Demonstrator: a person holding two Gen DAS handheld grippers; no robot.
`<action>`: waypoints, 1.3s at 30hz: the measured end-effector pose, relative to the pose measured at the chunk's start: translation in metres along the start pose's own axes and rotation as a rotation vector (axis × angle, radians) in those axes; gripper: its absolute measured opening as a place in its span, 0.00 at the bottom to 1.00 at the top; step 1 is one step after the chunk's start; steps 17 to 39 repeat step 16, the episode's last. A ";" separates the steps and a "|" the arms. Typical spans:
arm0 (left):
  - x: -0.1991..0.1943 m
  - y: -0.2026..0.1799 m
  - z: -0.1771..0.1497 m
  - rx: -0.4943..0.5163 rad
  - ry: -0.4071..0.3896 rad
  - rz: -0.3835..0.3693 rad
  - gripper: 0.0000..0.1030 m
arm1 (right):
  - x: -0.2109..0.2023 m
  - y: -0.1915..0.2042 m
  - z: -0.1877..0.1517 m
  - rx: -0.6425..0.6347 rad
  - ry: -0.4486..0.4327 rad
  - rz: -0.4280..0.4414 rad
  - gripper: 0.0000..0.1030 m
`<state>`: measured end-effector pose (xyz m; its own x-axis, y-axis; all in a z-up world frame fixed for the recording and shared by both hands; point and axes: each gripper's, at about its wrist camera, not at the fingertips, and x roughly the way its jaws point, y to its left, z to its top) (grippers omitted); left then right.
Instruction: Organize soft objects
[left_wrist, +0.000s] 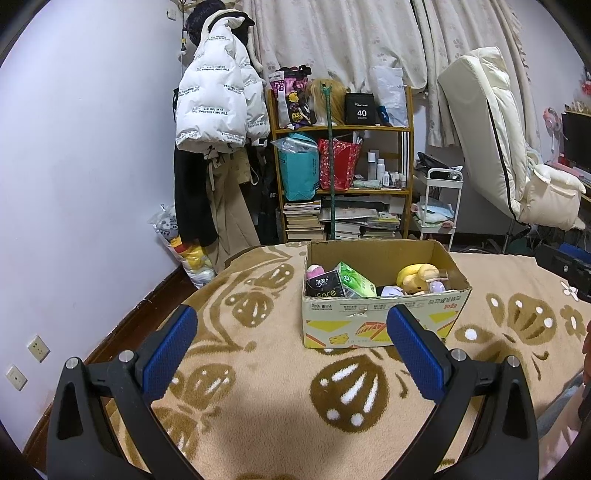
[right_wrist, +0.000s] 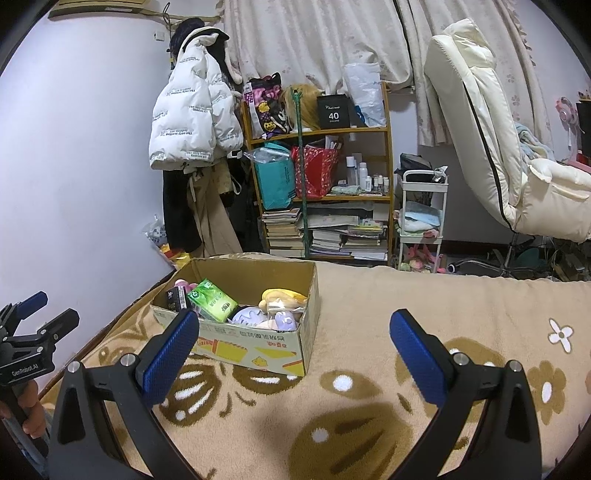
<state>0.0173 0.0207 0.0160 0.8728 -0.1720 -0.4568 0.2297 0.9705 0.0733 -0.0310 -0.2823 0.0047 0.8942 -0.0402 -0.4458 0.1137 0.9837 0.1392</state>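
A cardboard box (left_wrist: 384, 317) stands on the beige patterned blanket (left_wrist: 258, 369). It holds a yellow plush (left_wrist: 417, 277), a green tissue pack (left_wrist: 354, 282), a black tissue pack (left_wrist: 325, 286), a pink plush (left_wrist: 314, 271) and a purple toy (left_wrist: 437, 286). My left gripper (left_wrist: 291, 350) is open and empty, short of the box. In the right wrist view the box (right_wrist: 251, 343) lies ahead to the left. My right gripper (right_wrist: 295, 354) is open and empty over the blanket (right_wrist: 369, 369). The left gripper (right_wrist: 33, 325) shows at that view's left edge.
Beyond the bed stand a wooden shelf (left_wrist: 343, 129) with bags and books, a white jacket (left_wrist: 218, 96) on a rack, a white trolley (left_wrist: 439, 206) and a cream recliner chair (left_wrist: 495, 140). A bag of plush toys (left_wrist: 188, 254) sits on the floor by the wall.
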 end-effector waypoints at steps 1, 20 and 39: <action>0.000 0.000 0.000 0.001 0.000 0.000 0.98 | 0.000 0.003 0.000 0.000 0.000 -0.001 1.00; 0.001 -0.001 0.000 0.001 0.001 0.000 0.98 | 0.001 -0.001 0.001 -0.003 0.002 0.003 1.00; 0.001 -0.001 0.000 0.001 0.001 0.000 0.98 | 0.001 -0.001 0.001 -0.003 0.002 0.003 1.00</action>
